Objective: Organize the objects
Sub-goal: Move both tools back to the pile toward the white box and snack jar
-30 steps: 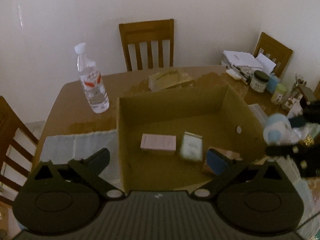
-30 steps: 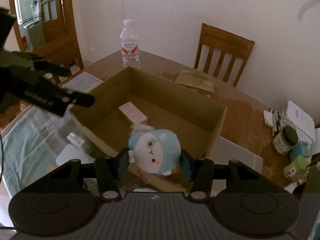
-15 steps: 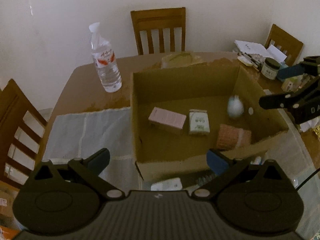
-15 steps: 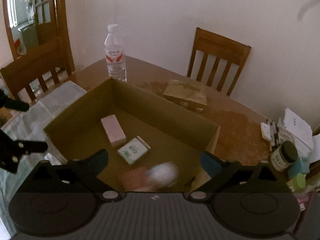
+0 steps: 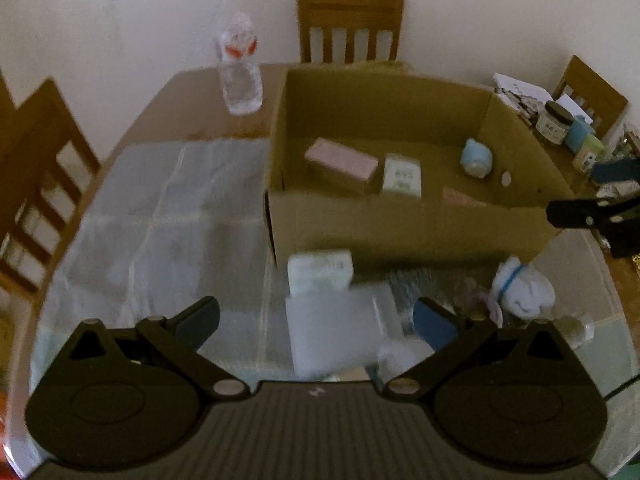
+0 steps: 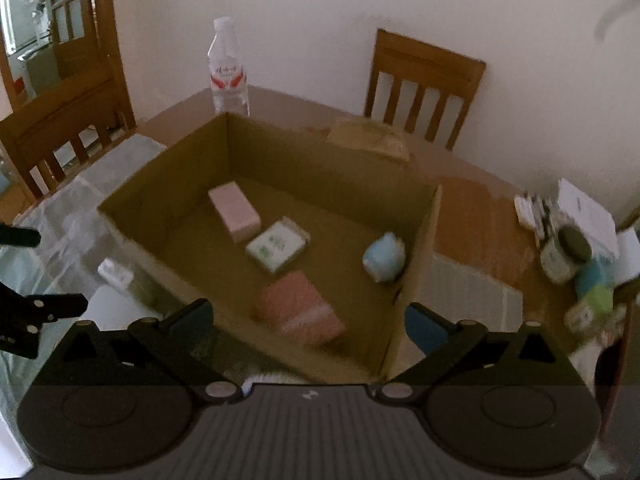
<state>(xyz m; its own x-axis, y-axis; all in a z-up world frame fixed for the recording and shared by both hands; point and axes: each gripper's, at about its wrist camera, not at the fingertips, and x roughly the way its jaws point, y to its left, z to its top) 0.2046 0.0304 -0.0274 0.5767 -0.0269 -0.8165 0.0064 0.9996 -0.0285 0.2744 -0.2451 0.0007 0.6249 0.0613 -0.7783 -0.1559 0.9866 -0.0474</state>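
An open cardboard box [image 5: 400,220] [image 6: 420,248] holds a blue plush toy [image 5: 476,157] [image 6: 383,257] lying free by its right wall. A pink box [image 6: 234,212], a white-and-green box [image 6: 277,246] and a salmon pack [image 6: 300,308] are also inside. My right gripper [image 6: 308,312] hangs open and empty over the box's near corner. My left gripper [image 5: 316,314] is open over a flat white packet [image 5: 332,328], in front of the box. A tissue pack [image 5: 320,270] and a white bundle with a blue band [image 5: 520,288] lie nearby.
A water bottle [image 5: 240,76] stands left of the box's far corner. A pale cloth [image 5: 160,220] covers the near half of the table. Jars and papers [image 5: 554,124] crowd the right end. Wooden chairs [image 6: 424,88] ring the table, and a brown packet [image 6: 372,140] lies behind the box.
My right gripper opened and let go of the blue plush, which fell into the box and came to rest by the right wall. My left gripper drew back from over the box and sank.
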